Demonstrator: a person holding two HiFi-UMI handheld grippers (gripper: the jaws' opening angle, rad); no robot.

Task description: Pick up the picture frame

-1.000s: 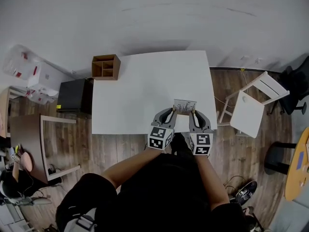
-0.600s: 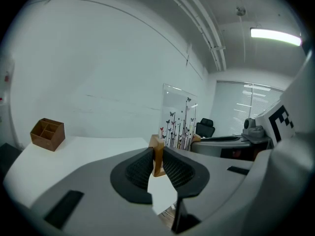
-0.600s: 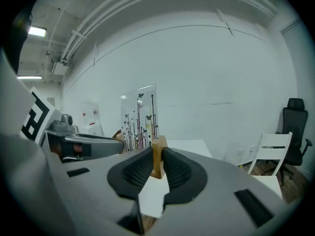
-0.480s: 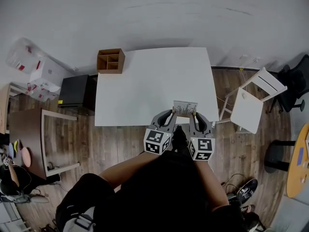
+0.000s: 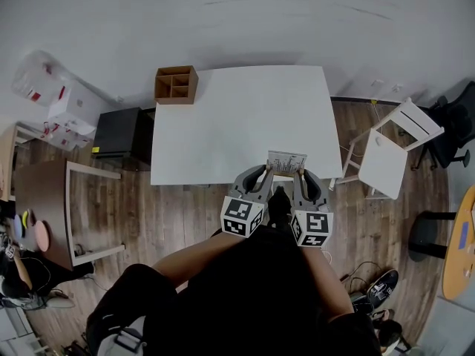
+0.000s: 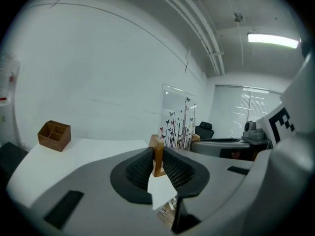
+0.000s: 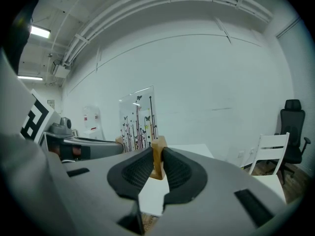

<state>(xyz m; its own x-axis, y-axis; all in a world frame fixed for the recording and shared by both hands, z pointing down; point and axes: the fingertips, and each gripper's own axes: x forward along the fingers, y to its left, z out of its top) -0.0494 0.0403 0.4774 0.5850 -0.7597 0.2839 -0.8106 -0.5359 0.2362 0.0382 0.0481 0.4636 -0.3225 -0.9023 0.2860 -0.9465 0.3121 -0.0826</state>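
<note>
A clear picture frame (image 5: 286,162) printed with dark stems and butterflies stands upright at the near edge of a white counter (image 5: 237,117), gripped at both ends by a person (image 5: 252,295) in dark clothing. The left hand-held gripper (image 5: 266,175) is clamped on the left wooden block (image 6: 158,154) at the frame's left end, its ribbed black pads (image 6: 139,167) pressed flat against the wood. The right hand-held gripper (image 5: 300,175) is clamped the same way on the right wooden block (image 7: 158,157) at the other end. Seen from each gripper view, the printed panel (image 6: 178,116) rises between the two tools, tilted a little. Whether the frame rests on the counter or sits just above it cannot be told. A small wooden box (image 5: 176,84) with compartments stands at the counter's far left corner, well apart from the frame. A white chair (image 5: 386,158) stands just off the counter's right side on the wood floor (image 5: 185,213), and a black cabinet (image 5: 122,134) sits beside its left edge
</note>
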